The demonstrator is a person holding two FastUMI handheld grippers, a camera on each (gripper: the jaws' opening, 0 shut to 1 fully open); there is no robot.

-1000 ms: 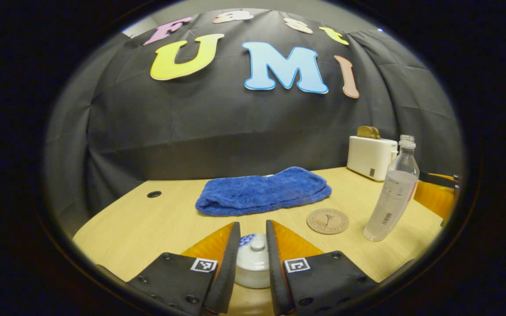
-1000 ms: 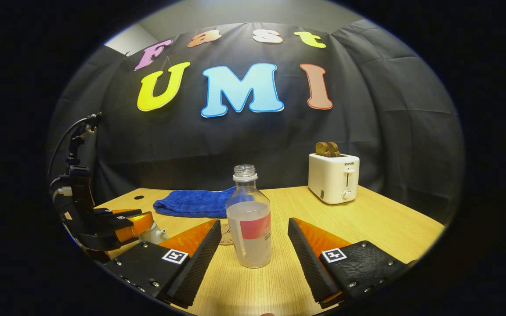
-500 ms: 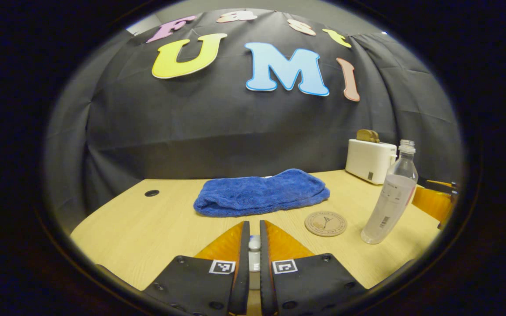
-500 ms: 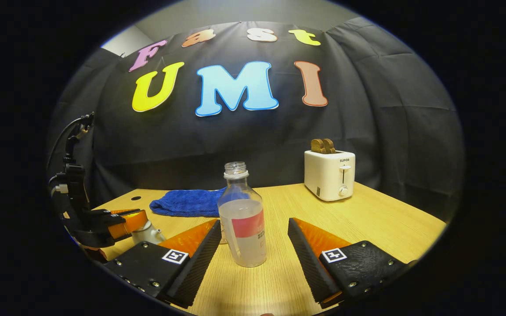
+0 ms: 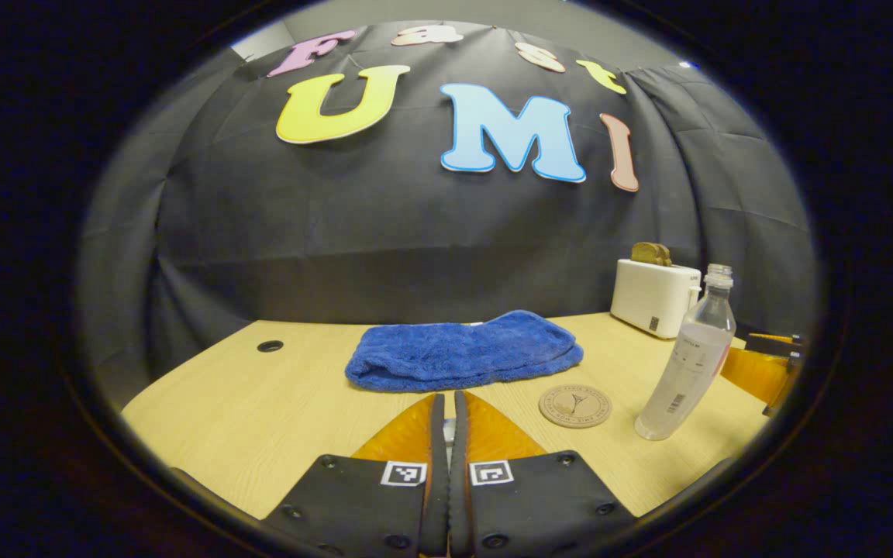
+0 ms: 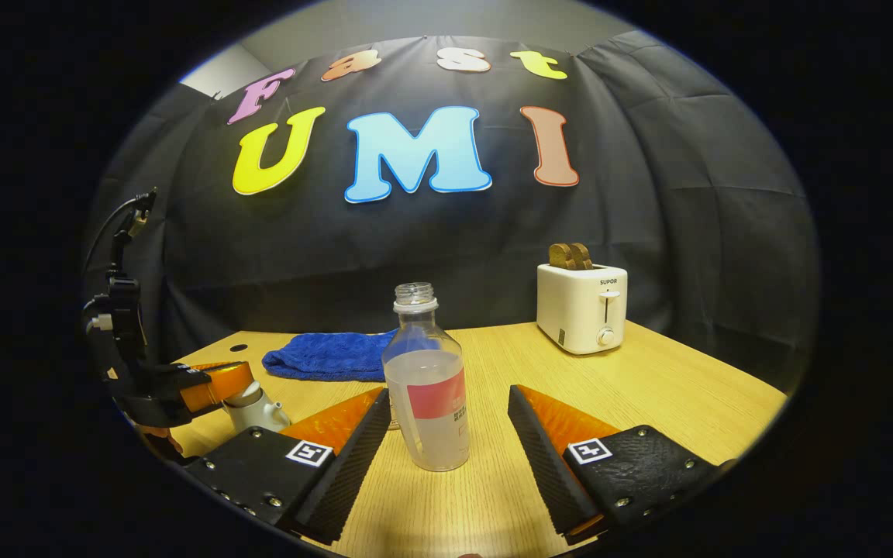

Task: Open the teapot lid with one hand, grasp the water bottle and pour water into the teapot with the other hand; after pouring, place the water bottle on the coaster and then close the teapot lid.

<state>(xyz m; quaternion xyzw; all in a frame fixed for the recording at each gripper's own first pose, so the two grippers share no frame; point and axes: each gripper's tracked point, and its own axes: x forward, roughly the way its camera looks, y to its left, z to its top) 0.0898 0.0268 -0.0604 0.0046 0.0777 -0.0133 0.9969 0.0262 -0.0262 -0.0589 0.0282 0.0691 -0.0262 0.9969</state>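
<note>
Right gripper view has the right gripper [image 6: 446, 430] spread wide, its 2 fingers flanking the upright, uncapped water bottle [image 6: 428, 387] without touching it. The bottle stands on the wooden table [image 6: 671, 387], partly filled. Far left, the left gripper [image 6: 218, 384] sits at the top of the white teapot [image 6: 254, 408], fingers clenched nearly together; the lid itself is hidden between them, so a firm grasp cannot be told. In the left gripper view, the round coaster [image 5: 575, 406] lies bare just left of the bottle, before a folded blue towel [image 5: 462, 350] and a white toaster [image 5: 654, 297]
</note>
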